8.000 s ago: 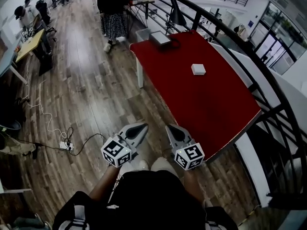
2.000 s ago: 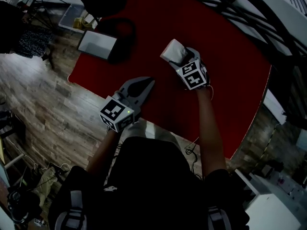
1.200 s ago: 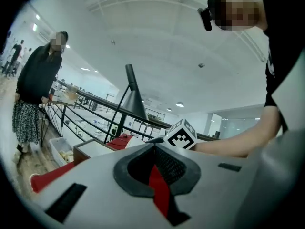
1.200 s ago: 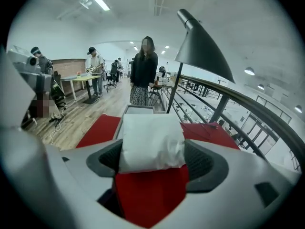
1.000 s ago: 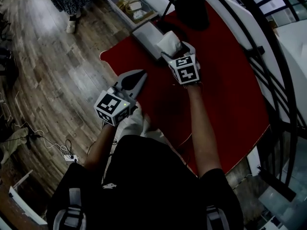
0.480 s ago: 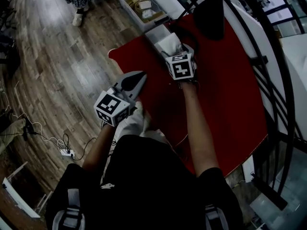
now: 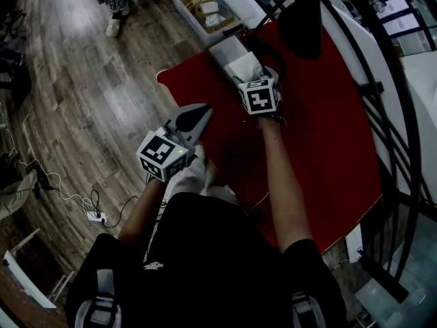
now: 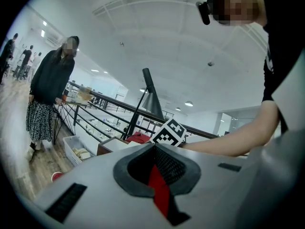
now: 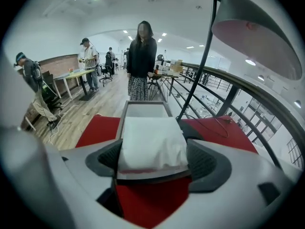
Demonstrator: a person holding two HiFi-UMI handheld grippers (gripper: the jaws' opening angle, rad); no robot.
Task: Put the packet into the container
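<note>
Right arm [image 7: 280, 176] reaches toward 12 o'clock; the right tool [image 7: 253, 71] clamps a white packet [image 9: 151, 144] at the container's [image 7: 225, 46] near end. The left tool [image 7: 197, 113], closed and empty, hangs at 8 o'clock.

No legible text or numbers anywhere

The packet [image 9: 151, 144] hides the near end of the container [image 9: 124, 111]. Floor bin [image 7: 183, 9] contents are too small to identify.

My head camera looks steeply down on the red table [image 7: 328, 115] from high above. The left gripper view tilts up toward the ceiling and railing. The right gripper view sits low and close, facing the container [image 9: 145, 110]. All three views share that end of the table.
</note>
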